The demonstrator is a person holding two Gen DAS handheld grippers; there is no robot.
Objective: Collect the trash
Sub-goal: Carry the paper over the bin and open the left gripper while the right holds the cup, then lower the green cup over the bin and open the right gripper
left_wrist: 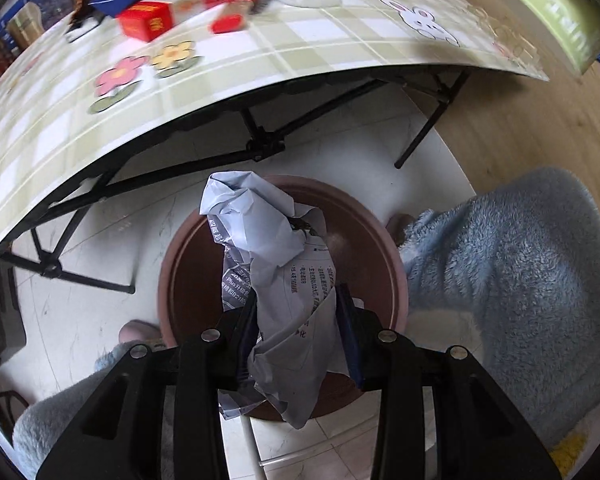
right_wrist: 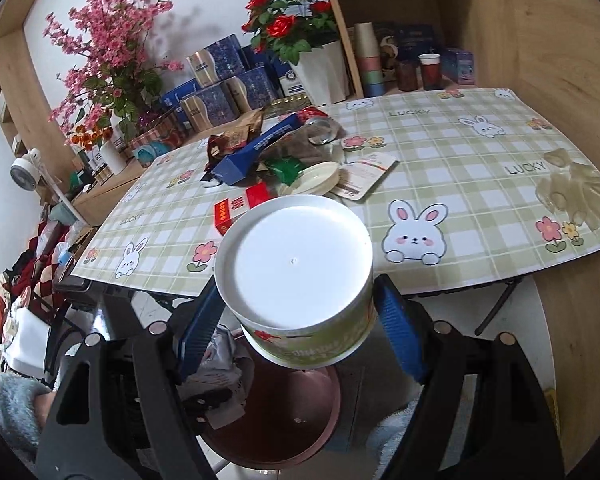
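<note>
Two tools are gripping trash over the brown bin (left_wrist: 188, 264): left tool (left_wrist: 296, 320) pinching crumpled paper (left_wrist: 268, 236), right tool (right_wrist: 296, 320) clamping a white tub (right_wrist: 296, 272) near the counter (right_wrist: 440, 168) edge.

The round brown plastic bin (left_wrist: 188, 272) stands on the pale tiled floor (left_wrist: 80, 312) just under the near edge of the green-checked worktop (left_wrist: 300, 44), its mouth open from above. The black folding frame (left_wrist: 260, 146) under the worktop closes off the far side. A knee in fluffy blue fabric (left_wrist: 520, 280) crowds the bin's right rim. On the worktop, a heap of red cartons and wrappers (right_wrist: 252, 168) fills the far left part; the near and right stretches (right_wrist: 440, 168) lie bare. Blue tins and flower pots (right_wrist: 236, 80) wall the back edge.
</note>
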